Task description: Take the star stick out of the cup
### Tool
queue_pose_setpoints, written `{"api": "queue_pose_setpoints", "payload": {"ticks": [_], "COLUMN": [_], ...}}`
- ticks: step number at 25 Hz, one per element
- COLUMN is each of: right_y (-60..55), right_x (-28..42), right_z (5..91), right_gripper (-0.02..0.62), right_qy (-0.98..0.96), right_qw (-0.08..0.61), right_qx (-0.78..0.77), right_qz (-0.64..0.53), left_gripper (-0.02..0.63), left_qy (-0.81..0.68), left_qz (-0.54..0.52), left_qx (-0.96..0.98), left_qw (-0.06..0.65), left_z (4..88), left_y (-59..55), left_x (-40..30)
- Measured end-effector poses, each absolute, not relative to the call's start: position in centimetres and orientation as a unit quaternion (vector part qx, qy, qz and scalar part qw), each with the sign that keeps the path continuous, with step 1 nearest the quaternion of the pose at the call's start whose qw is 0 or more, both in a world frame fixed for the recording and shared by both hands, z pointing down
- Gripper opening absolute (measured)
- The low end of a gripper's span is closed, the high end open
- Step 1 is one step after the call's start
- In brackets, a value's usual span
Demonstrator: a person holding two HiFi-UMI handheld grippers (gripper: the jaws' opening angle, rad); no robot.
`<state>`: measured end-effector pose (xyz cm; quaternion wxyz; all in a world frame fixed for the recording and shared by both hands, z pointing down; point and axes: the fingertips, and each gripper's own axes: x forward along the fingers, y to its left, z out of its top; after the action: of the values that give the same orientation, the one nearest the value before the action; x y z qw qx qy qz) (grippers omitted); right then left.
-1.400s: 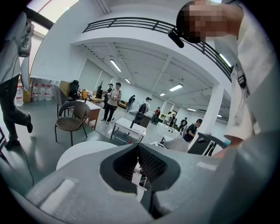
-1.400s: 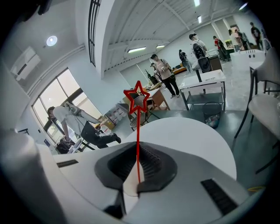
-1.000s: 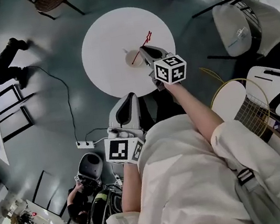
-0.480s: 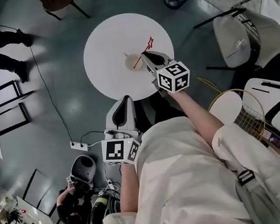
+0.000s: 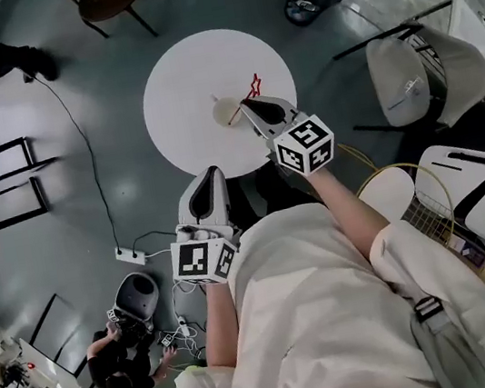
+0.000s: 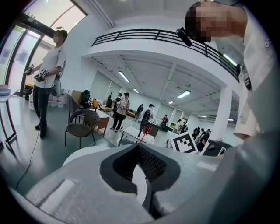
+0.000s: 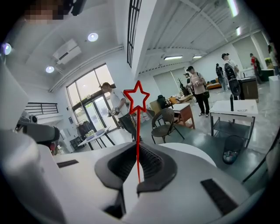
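Pinching star stick; right tongs

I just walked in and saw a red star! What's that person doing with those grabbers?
A person holds a gripper in each hand at a round white table. The right gripper pinches the red star stick, star up, right beside the cup. The stick's bottom end shows bare between the jaws, so it seems out of the cup. The left gripper is shut and empty, back by the person's body.
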<state>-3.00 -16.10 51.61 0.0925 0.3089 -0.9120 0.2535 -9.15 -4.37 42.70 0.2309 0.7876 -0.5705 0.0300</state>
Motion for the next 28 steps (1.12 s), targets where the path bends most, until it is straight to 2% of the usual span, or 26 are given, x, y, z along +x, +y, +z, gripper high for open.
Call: {"api": "queue_pose_setpoints", "payload": {"ticks": [17, 28], "right_y": [-11.2, -9.4], "right_x": [-1.0, 1.3], "right_z": [46.0, 44.1], "right_gripper": [0.023, 0.023], "right_qy": [-0.941, -0.953], "right_qw": [0.072, 0.082], "right_qx": [0.25, 0.226], "right_qz": [0.216, 0.183], "left_gripper": [0.011, 0.009], "left_qy": [-0.577, -0.574], "left_qz": [0.015, 0.01], "left_qx": [0.786, 0.786], "left_qw": [0.222, 0.23], "left_z": [43.0, 42.5], "left_y": [-4.1, -4.4], "left_x": [-8.3, -7.0]}}
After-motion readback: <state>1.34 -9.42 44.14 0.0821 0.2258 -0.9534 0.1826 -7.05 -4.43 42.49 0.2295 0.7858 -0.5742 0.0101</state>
